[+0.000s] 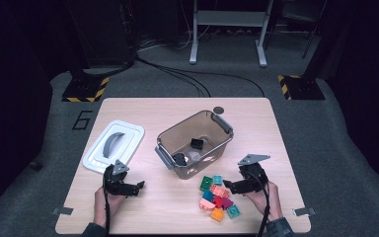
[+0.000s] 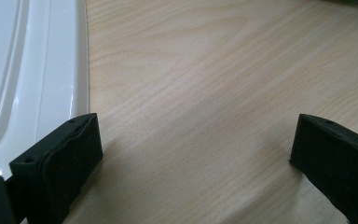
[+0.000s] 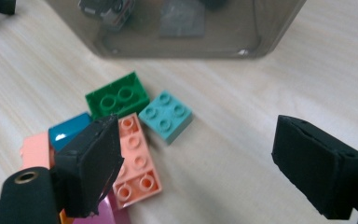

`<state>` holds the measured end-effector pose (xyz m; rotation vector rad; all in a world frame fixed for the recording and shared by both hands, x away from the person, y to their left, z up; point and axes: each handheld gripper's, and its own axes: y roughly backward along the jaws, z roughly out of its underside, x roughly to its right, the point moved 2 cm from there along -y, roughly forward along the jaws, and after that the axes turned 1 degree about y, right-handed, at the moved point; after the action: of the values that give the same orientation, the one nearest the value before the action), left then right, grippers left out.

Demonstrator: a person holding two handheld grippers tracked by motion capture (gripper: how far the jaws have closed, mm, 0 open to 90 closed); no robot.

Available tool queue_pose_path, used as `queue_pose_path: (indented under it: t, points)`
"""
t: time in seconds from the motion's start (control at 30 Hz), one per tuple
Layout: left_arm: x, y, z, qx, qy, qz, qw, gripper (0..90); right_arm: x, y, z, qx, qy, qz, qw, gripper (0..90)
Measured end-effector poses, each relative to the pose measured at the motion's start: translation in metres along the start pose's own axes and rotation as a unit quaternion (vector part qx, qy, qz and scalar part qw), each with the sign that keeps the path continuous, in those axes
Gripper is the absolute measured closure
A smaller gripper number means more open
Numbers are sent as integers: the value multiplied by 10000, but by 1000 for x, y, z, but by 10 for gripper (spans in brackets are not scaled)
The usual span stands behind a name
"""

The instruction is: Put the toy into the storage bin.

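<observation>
A heap of toy bricks (image 1: 217, 196) lies on the wooden table (image 1: 168, 207) in front of a smoky see-through bin (image 1: 222, 124). My right gripper (image 1: 228, 185) is low at the heap's right side, open, with nothing between its jaws. In the right gripper view that gripper (image 3: 196, 154) looks at a green brick (image 3: 117, 97), a teal brick (image 3: 166, 115) and a long salmon brick (image 3: 137, 163), which its left jaw partly covers. My left gripper (image 1: 139, 186) rests open near the front left of the table. In its own view the left gripper (image 2: 196, 135) has only bare wood between its jaws.
A white lid (image 1: 113, 145) with a grey handle lies at the left, and its edge (image 2: 28, 70) runs beside my left jaw. Inside the bin are a black piece (image 1: 196, 143) and another small dark item (image 1: 179, 159). Stands and cables occupy the floor behind the table.
</observation>
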<state>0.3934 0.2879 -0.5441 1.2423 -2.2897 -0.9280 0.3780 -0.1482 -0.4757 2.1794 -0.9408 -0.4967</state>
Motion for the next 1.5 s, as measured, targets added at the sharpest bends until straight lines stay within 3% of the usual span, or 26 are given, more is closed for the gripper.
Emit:
queue_pose_path:
  t: [0.43, 0.53, 0.97, 1.27, 1.5]
  points:
    - [0, 0, 0, 0, 0, -1, 10000, 18, -37, -1, 35, -128, 45, -306, 9994, 145]
    - [0, 0, 0, 3, -1, -1, 10000, 17, -38, -7, 40, -266, 156, -241, 9992, 164]
    - [0, 0, 0, 1, -3, 1, 10000, 18, -9, -6, 52, -325, -47, 20, 9995, 382]
    - [0, 0, 0, 2, -21, -3, 10000, 17, -6, -4, 54, -353, -48, 78, 9993, 541]
    - [0, 0, 0, 0, -1, -1, 10000, 18, 0, -3, 53, -302, -128, 101, 9994, 566]
